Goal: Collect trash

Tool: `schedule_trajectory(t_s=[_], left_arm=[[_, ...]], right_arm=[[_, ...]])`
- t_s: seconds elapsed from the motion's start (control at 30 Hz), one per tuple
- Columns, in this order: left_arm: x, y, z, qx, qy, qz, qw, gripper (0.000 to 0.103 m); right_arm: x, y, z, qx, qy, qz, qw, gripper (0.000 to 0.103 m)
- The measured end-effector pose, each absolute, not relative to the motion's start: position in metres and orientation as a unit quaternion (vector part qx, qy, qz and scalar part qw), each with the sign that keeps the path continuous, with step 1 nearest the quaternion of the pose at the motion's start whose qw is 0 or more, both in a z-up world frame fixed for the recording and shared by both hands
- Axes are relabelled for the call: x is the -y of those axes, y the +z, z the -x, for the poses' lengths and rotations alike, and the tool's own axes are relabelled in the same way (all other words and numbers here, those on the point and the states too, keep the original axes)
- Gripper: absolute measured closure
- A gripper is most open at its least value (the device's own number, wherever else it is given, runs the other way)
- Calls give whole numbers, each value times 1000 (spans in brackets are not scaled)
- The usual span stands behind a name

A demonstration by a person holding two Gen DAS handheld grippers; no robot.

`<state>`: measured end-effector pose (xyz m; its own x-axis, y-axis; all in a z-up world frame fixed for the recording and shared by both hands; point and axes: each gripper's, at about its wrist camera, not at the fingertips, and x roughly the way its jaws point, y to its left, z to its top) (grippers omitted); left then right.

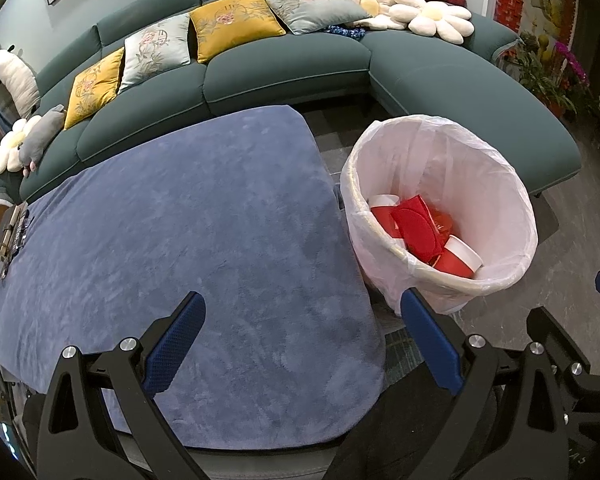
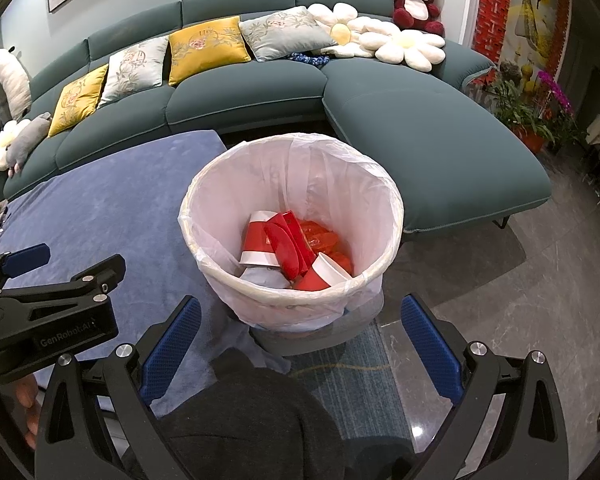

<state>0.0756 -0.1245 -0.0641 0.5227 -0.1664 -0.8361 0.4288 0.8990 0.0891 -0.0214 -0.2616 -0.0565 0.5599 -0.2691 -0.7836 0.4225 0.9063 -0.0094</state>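
Left gripper [image 1: 304, 344] hangs wide apart and empty over the blue-covered table [image 1: 188, 216], while beside it the lined trash bin [image 2: 292, 220] holds red cups [image 2: 260, 244] beneath the equally wide, empty right gripper [image 2: 300, 344].

The trash bin [image 2: 292, 304] is a round bucket lined with a thin white plastic bag [image 1: 384, 168] folded over the rim, standing upright on the floor right at the corner of the blue-covered table. Down inside there's a jumble of red-and-white paper cups [image 2: 260, 240] lying on their sides, plus flat red packaging [image 1: 416, 228] and some crinkly red wrappers [image 2: 320, 236].
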Motion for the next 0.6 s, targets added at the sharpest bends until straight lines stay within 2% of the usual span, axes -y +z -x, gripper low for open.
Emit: schedule_trajectory(t_s=[0.6], left_arm=[[124, -64, -76, -458, -175, -144, 859, 9]], right_arm=[[262, -55, 21, -427, -197, -91, 878, 7]])
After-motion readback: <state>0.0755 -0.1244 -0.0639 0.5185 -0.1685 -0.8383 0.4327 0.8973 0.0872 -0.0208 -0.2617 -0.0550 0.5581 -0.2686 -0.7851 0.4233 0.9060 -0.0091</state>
